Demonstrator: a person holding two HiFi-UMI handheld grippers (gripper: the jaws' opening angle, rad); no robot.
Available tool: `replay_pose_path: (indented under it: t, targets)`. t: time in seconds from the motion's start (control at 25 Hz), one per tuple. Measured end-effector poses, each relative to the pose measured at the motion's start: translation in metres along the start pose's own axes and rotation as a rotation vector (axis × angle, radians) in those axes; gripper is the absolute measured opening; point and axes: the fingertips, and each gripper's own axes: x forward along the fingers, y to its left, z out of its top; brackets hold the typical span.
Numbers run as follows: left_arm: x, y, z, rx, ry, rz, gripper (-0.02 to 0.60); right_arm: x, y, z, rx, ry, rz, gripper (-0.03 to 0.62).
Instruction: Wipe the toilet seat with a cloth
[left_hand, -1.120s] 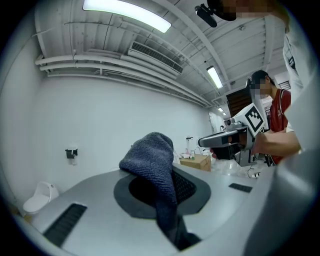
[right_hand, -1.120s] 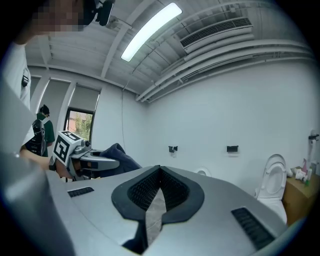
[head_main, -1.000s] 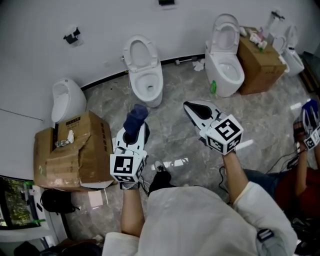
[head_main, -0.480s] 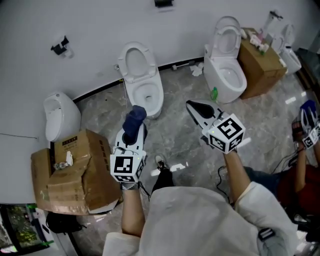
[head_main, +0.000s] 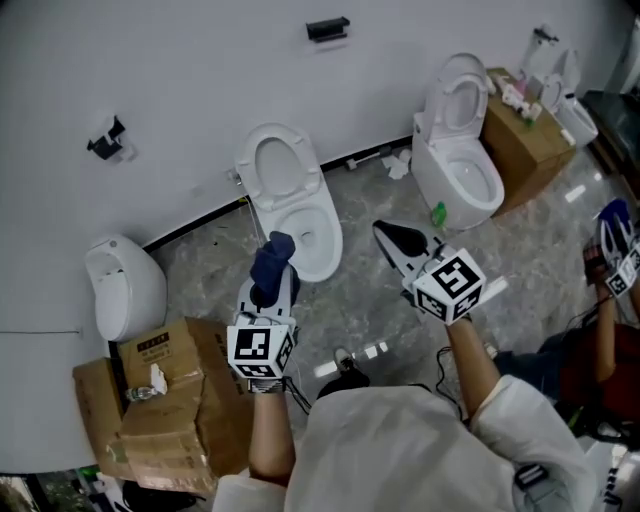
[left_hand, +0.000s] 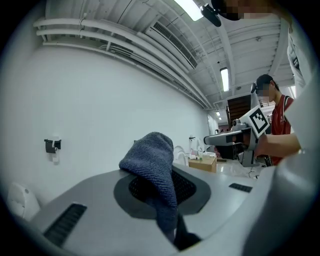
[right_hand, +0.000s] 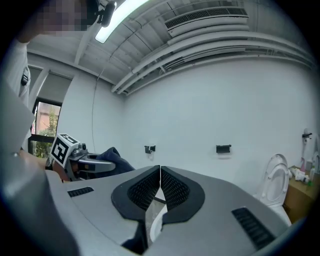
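A white toilet (head_main: 290, 215) with its lid up stands against the wall ahead; its seat ring (head_main: 306, 237) lies open below the lid. My left gripper (head_main: 272, 262) is shut on a dark blue cloth (head_main: 271, 260), which bulges out of the jaw tips just in front of the bowl. In the left gripper view the cloth (left_hand: 156, 172) fills the gap between the jaws. My right gripper (head_main: 392, 237) is held to the right of the toilet, shut and empty; its black pads (right_hand: 170, 190) meet in the right gripper view.
A second white toilet (head_main: 458, 150) stands at the right beside a cardboard box (head_main: 520, 140). A urinal (head_main: 122, 285) and more torn boxes (head_main: 165, 400) are at the left. Another person (head_main: 610, 300) sits at the far right on the marble floor.
The view has moved closer to the middle toilet, which now lies just ahead of the left gripper. Both grippers keep their pose, the cloth still held.
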Motion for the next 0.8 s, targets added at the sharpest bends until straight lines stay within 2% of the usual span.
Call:
replay_pose_path:
  t: [0.24, 0.6, 0.8]
  targets:
    - [0.033, 0.051, -0.011, -0.002, 0.015, 0.0, 0.035, 0.05, -0.017, -0.009, 0.01, 0.007, -0.063, 0.028]
    - [0.09, 0.095, -0.03, 0.01, 0.06, -0.037, 0.028, 0.107, -0.04, -0.017, 0.021, 0.008, -0.079, 0.029]
    - [0.126, 0.123, -0.047, -0.036, 0.058, -0.023, 0.028, 0.138, -0.064, -0.032, 0.022, 0.015, -0.104, 0.029]
